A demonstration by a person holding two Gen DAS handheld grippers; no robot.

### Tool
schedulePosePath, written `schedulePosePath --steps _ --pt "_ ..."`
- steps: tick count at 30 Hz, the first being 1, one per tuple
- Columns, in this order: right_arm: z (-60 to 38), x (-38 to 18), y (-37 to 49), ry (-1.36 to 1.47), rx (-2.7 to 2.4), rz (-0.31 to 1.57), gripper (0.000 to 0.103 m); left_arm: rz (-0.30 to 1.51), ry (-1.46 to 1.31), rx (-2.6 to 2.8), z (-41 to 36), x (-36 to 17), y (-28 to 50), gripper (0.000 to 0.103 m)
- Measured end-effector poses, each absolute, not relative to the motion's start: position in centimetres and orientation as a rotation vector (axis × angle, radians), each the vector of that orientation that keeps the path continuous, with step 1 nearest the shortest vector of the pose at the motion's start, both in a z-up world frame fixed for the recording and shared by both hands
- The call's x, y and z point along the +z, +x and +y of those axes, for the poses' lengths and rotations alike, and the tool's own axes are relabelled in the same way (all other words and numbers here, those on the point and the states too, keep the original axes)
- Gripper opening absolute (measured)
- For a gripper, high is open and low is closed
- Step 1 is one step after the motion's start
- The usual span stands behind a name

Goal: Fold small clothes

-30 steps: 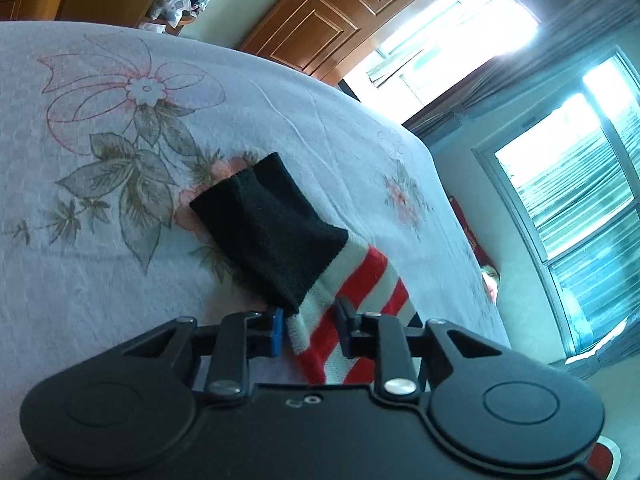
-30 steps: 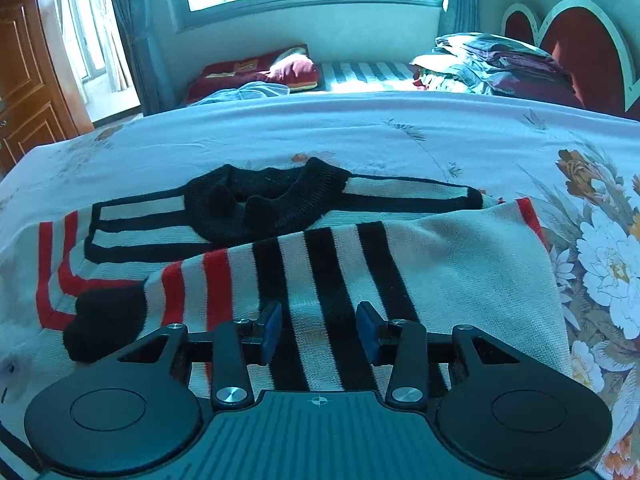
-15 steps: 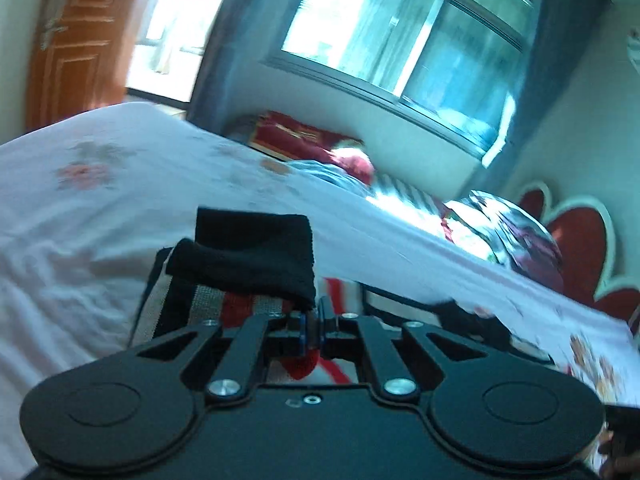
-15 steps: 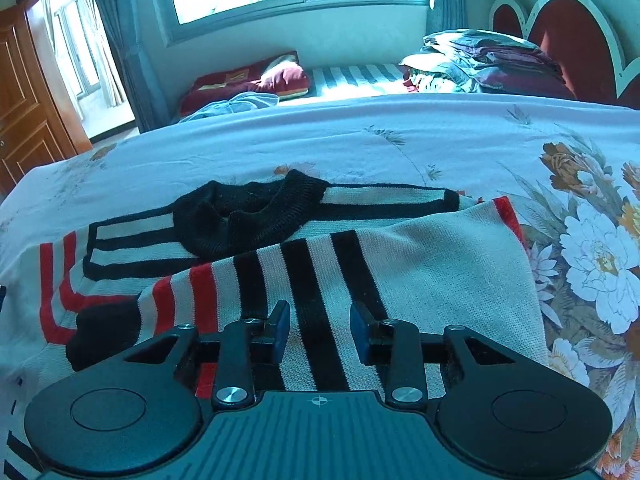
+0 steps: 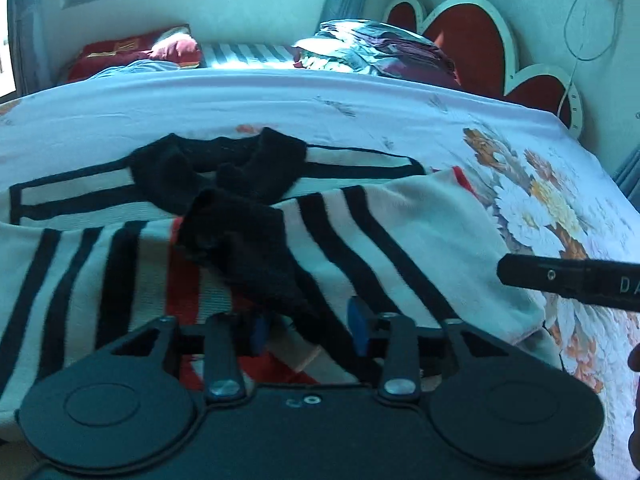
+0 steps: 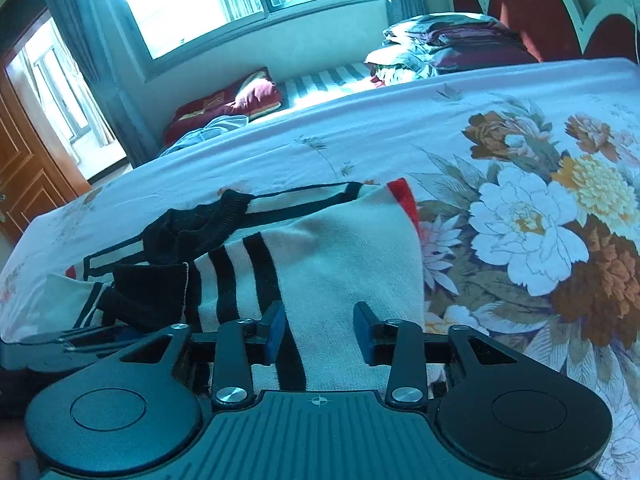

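Floral bedsheet (image 6: 520, 152) covered the bed; one striped knit sweater (image 5: 400, 232) lay flat across its near half, both sleeves folded in, one black cuff (image 5: 240, 248) on top. Judged soft, light, limp: grip at hem corners. Left gripper (image 5: 308, 332) and right gripper (image 6: 320, 338) stood open over it, holding nothing.

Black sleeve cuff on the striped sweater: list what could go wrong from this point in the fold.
The black sleeve cuff lies bunched, not flat, on the striped sweater; it may slip off or leave a lumpy fold.

The left gripper is open with cloth between its fingers; pulling back could snag and drag the sleeve.

The right gripper is open over the sweater's folded edge; closing here may pinch several layers and undo the fold.
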State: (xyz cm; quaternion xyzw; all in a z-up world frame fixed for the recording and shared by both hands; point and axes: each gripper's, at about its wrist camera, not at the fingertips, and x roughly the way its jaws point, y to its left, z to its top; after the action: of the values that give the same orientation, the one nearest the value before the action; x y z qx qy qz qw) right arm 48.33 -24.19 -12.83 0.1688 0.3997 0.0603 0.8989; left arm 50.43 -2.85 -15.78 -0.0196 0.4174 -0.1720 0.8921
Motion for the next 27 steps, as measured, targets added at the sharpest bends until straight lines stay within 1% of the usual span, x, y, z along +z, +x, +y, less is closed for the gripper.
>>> schedulePosePath --steps 1,2,6,10,13,16,18,19,20,21,22,23,24,25,27 --pt "-24.8 -12.8 48.1 0.368 0.120 0.823 0.063 0.857 -0.052 -0.386 -3.1 -15.7 50.1 0.064" --pt "-25.0 -12.8 47.9 0.370 0.122 0.816 0.065 0.846 -0.071 -0.405 -3.1 -15.3 49.7 0.064" --pt "-24.5 -12.5 47.9 0.380 0.210 0.799 0.065 0.777 -0.063 -0.375 -0.7 -13.5 47.3 0.054" --pt "-22.2 -12.6 48.6 0.373 0.298 0.796 0.065 0.699 0.011 -0.164 5.5 -11.9 43.7 0.049" --pt "-20.9 -13.6 49.7 0.360 0.301 0.819 0.065 0.667 0.049 0.000 10.7 -11.4 41.2 0.049" --pt "-20.0 -15.0 50.9 0.367 0.306 0.853 0.065 0.707 0.044 0.092 14.3 -11.9 39.6 0.046" --pt "-19.2 -15.9 51.6 0.349 0.303 0.874 0.065 0.737 0.046 0.109 15.2 -12.6 39.3 0.044" --pt "-18.7 -16.2 51.9 0.323 0.293 0.883 0.065 0.756 0.049 0.104 15.3 -13.2 39.6 0.042" --pt "-18.1 -16.3 52.1 0.295 0.290 0.882 0.061 0.771 0.057 0.105 15.3 -13.7 39.9 0.038" --pt "-17.5 -16.5 52.2 0.257 0.289 0.878 0.047 0.785 0.059 0.108 15.5 -14.2 40.3 0.033" --pt "-16.9 -16.5 52.3 0.220 0.280 0.879 0.043 0.786 0.039 0.109 15.8 -14.6 40.7 0.029" --pt "-16.5 -16.5 52.3 0.188 0.274 0.875 0.033 0.783 0.009 0.112 16.2 -14.9 40.9 0.028" --pt "-16.3 -16.5 52.4 0.178 0.276 0.870 0.014 0.781 -0.019 0.109 16.6 -15.0 41.3 0.022" --pt "-16.2 -16.3 52.4 0.164 0.264 0.862 0.010 0.781 -0.036 0.098 16.9 -14.9 41.6 0.019" --pt "-16.4 -15.5 52.2 0.157 0.256 0.832 0.008 0.793 -0.020 0.092 17.1 -14.9 41.8 0.018"
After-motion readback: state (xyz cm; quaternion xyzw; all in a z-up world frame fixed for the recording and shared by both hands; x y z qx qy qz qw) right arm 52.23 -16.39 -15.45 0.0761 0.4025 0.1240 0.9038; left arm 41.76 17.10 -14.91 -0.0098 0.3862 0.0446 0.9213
